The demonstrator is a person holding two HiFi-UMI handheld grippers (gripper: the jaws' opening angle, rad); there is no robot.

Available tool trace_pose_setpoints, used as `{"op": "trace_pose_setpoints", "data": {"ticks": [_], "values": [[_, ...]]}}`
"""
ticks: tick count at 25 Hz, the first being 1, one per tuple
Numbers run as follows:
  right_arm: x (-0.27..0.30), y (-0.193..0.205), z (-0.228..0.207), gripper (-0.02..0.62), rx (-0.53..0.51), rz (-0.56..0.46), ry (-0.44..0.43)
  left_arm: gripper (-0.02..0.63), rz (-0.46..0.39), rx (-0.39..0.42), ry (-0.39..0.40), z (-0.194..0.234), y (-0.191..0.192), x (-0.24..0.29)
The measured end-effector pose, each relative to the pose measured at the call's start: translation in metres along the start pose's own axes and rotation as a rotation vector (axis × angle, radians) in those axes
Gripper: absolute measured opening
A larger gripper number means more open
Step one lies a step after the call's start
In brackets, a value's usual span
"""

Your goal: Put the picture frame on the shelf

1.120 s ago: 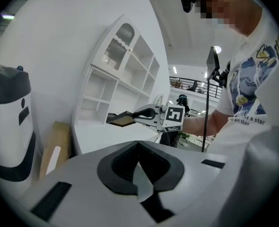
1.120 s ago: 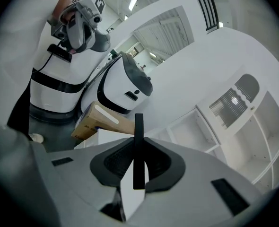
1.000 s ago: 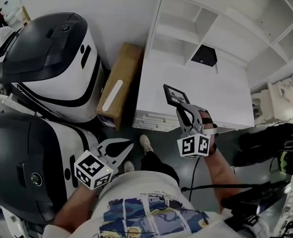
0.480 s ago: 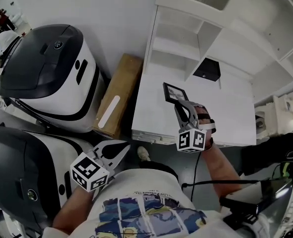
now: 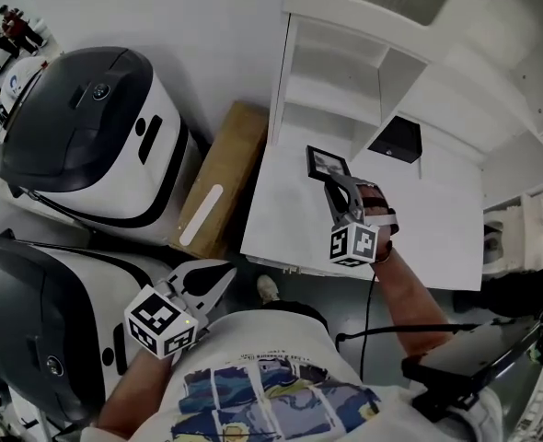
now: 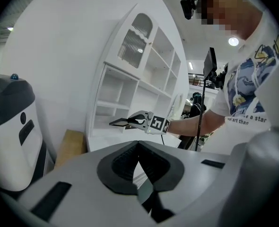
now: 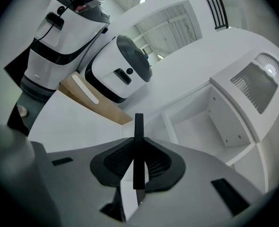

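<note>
My right gripper (image 5: 336,185) is shut on a small black picture frame (image 5: 327,162), which it holds in the air over the white counter (image 5: 281,210) of the shelf unit (image 5: 331,72). In the right gripper view the frame (image 7: 138,141) stands edge-on between the jaws, with an open shelf compartment (image 7: 196,122) ahead to the right. The left gripper view catches the right gripper (image 6: 135,122) and the frame (image 6: 119,122) in front of the shelf unit (image 6: 130,89). My left gripper (image 5: 224,279) hangs low by my body with its jaws together and nothing in them.
A black object (image 5: 396,139) lies in a lower shelf compartment to the right of the frame. A brown cardboard box (image 5: 218,178) leans between the shelf unit and two large white-and-black machines (image 5: 87,127) on the left. A dark stand (image 5: 465,357) is at the lower right.
The right gripper has carried the frame a little farther over the white counter toward the shelf compartments. The left gripper has hardly moved.
</note>
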State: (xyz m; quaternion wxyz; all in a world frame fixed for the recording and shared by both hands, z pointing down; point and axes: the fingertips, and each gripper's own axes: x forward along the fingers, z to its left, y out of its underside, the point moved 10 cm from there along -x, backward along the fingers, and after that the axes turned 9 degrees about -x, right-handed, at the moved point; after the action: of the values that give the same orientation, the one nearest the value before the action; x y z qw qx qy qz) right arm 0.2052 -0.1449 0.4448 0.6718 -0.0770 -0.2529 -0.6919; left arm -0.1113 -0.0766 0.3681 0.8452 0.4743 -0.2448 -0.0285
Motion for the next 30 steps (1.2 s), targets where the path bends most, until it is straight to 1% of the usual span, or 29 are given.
{"op": "trace_pose_setpoints", "data": {"ticks": [8, 22, 30], "values": [[0.047, 0.018, -0.001, 0.081, -0.032, -0.02, -0.022, 0.014, -0.016, -0.025, -0.074, 0.005, -0.007, 0.012], [0.119, 0.044, 0.01, 0.081, -0.068, 0.004, -0.082, 0.014, -0.023, -0.061, -0.154, 0.016, -0.017, 0.031], [0.148, 0.053, 0.016, 0.081, -0.072, 0.028, -0.089, 0.014, -0.025, -0.074, -0.187, 0.02, -0.022, 0.037]]}}
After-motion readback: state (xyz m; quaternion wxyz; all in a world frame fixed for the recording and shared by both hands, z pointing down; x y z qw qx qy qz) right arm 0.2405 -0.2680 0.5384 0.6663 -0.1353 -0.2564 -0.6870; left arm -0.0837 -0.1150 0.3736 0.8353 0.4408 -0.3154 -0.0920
